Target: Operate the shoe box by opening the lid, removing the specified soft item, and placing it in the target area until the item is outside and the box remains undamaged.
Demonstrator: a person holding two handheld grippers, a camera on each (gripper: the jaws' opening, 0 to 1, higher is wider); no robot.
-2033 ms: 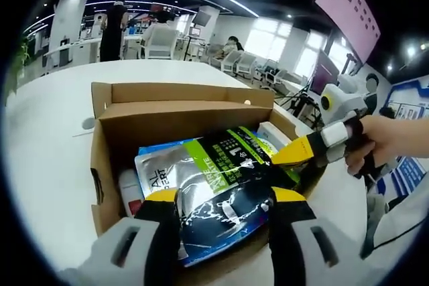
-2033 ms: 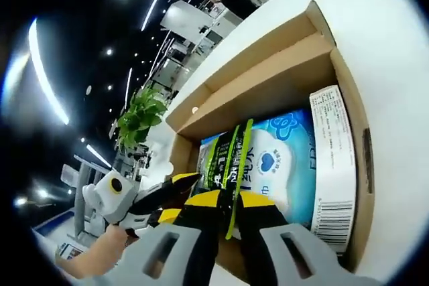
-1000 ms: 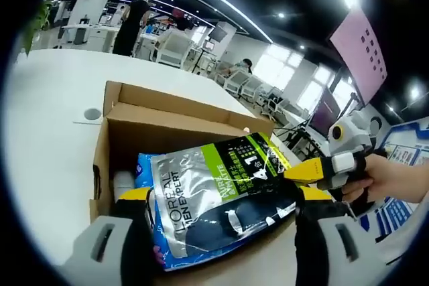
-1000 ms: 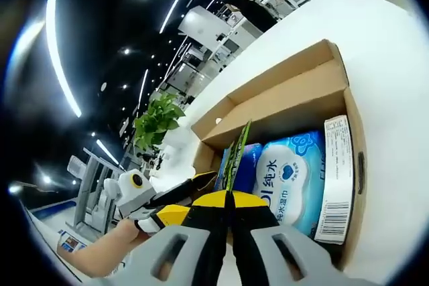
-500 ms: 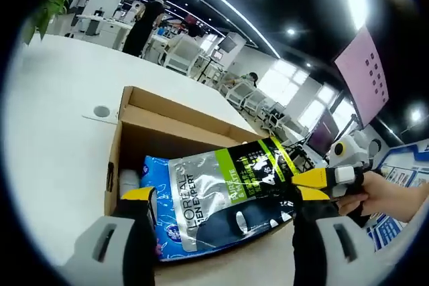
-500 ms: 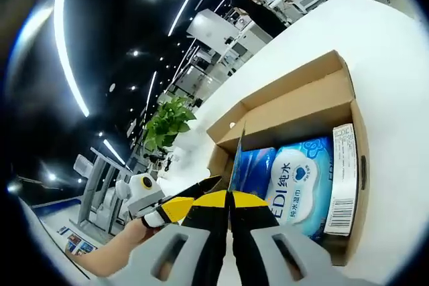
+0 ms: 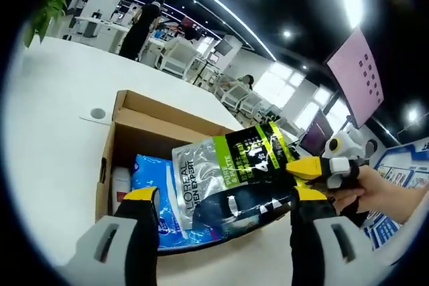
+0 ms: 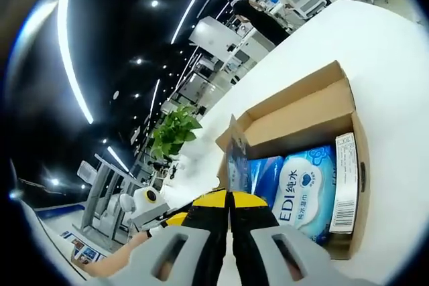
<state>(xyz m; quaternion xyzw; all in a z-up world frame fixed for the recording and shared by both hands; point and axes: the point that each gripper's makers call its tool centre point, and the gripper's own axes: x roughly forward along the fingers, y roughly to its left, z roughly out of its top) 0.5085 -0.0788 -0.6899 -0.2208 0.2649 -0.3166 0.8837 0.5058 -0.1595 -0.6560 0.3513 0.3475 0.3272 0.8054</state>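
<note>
Because the pouch (image 7: 231, 182) is a thin, glossy foil refill bag printed "L'ORÉAL MEN EXPERT", it is judged light, limp and slippery; a pinch on the flat sealed edge should hold better than one on the bulging middle. In the left gripper view the left gripper (image 7: 218, 222) stands with its jaws wide apart on either side of the pouch's near end, not visibly touching it. The right gripper (image 7: 315, 167) enters from the right, held in a person's hand (image 7: 375, 195), its yellow jaws clamped on the pouch's far right edge. The pouch hangs lifted above the open cardboard shoe box (image 7: 157, 122), not yet clear of it. In the right gripper view the right gripper (image 8: 228, 199) shows jaws pressed together with the pouch (image 8: 234, 159) seen edge-on as a thin sliver. Beyond lie a blue wet-wipes pack (image 8: 305, 192) and a white carton (image 8: 346, 182) inside the box (image 8: 315, 108) on the white bench (image 8: 375, 51). The pouch's lower face and the box's near contents are hidden; a small white-and-red item (image 7: 120, 185) at the box's left wall cannot be identified.
</note>
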